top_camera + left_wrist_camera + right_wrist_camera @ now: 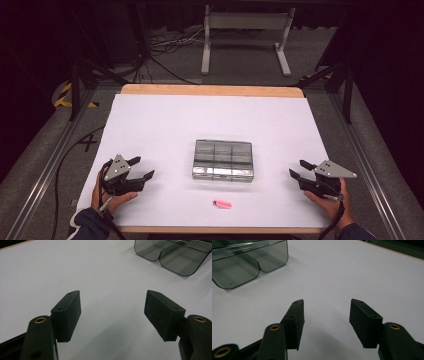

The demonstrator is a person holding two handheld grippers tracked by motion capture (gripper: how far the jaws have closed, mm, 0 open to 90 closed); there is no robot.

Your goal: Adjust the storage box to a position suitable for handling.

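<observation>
I hold my left gripper near the desk's left edge and my right gripper near its right edge, both low over the white top and aimed inward. Each has its jaws parted with nothing between them, the left a little wider than the right. The clear compartment box sits closed in the middle of the desk, well apart from both grippers, and a small pink piece lies near the front edge, just in front of the box. I judge that I am at the start of the approach, with no grasp made yet. The next move calls for bringing one gripper in toward the box or the pink piece and lining the pads up on it. The high view gives the whole layout and the pink piece; the left gripper view and the right gripper view show the box's rounded smoky corners up close, and bare desk between my pads.
</observation>
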